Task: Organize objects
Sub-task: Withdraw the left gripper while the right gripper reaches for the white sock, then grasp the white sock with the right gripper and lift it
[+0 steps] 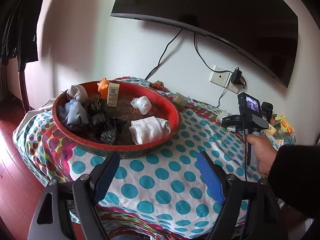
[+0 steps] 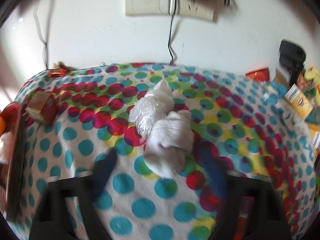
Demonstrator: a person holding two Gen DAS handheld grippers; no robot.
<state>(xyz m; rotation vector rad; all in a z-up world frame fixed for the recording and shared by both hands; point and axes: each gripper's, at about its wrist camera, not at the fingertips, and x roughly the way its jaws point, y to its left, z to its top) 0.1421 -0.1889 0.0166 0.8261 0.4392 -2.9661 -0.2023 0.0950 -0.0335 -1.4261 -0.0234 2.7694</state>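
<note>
Fingers of the right gripper (image 2: 158,170) are seen apart around a rolled white sock (image 2: 170,140) on the dotted cloth (image 2: 140,210) (left gripper (image 1: 158,174) open, empty), so the touching plastic bag (image 2: 152,108) could be dragged before the red basin (image 1: 176,118) is reached.

At the top of your left view a dark television (image 1: 210,6) hangs on the white wall (image 1: 120,46), cables trailing to a wall socket (image 1: 220,77). Lower left, red wooden floor (image 1: 12,180); upper left, dark hanging clothes (image 1: 18,24).
</note>
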